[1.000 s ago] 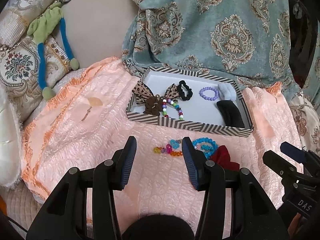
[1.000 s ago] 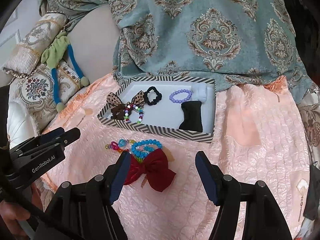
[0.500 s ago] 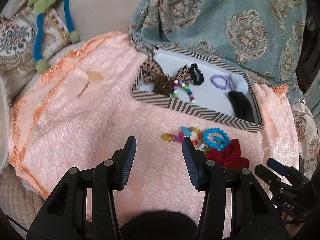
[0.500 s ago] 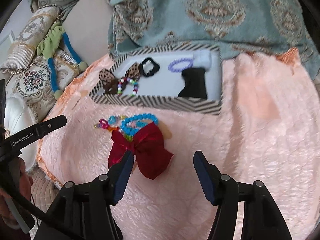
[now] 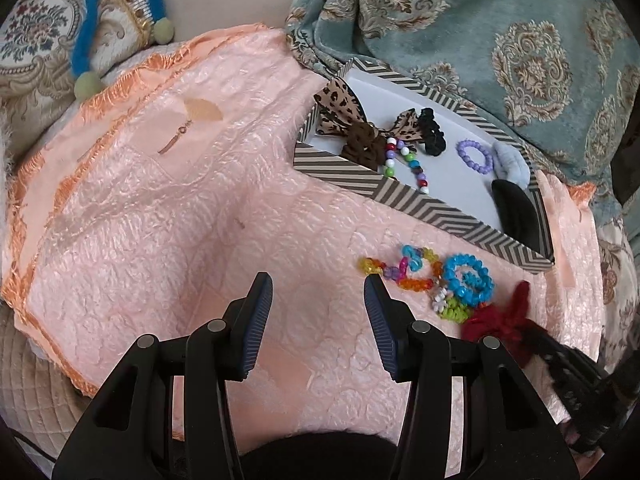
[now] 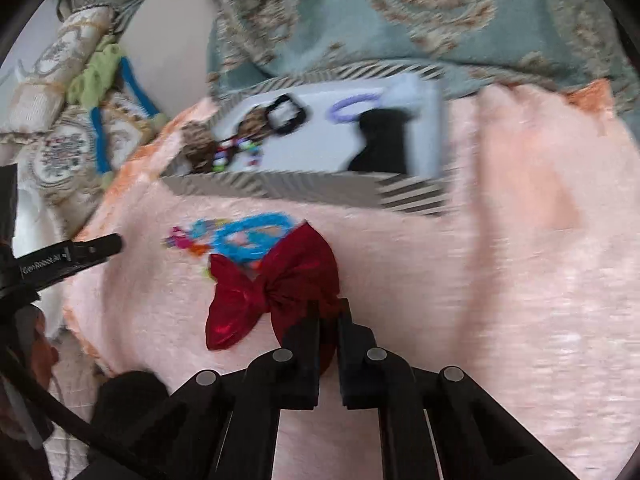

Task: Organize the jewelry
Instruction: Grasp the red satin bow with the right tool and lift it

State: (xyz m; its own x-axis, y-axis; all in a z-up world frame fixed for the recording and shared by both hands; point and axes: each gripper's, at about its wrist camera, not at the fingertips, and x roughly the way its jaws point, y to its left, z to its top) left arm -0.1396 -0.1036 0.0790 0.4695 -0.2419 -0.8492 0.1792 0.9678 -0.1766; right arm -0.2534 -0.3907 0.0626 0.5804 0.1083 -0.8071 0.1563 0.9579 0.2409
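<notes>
Red bow [image 6: 276, 284] pinched at one lobe, on the pink cover [image 6: 500, 280] just short of the tray [image 6: 320, 188].

Right gripper [image 6: 328, 320] clenched on bow fabric only; thin bite, likely to slip on lifting, or drag the touching blue bracelet [image 6: 252, 232] along. Left gripper [image 5: 318, 312] parted, grasping nothing, near the bead chain [image 5: 400, 270].

A dark red bow [image 6: 276, 280] lies on a pale peach quilted cover [image 5: 160, 220]. Beside it sit a bright blue bead bracelet [image 5: 468, 279] and a multicoloured bead chain [image 5: 396, 270]. The tray [image 5: 400, 194] has black-and-cream chevron walls. The blanket [image 5: 500, 20] is teal with tan medallions.
</notes>
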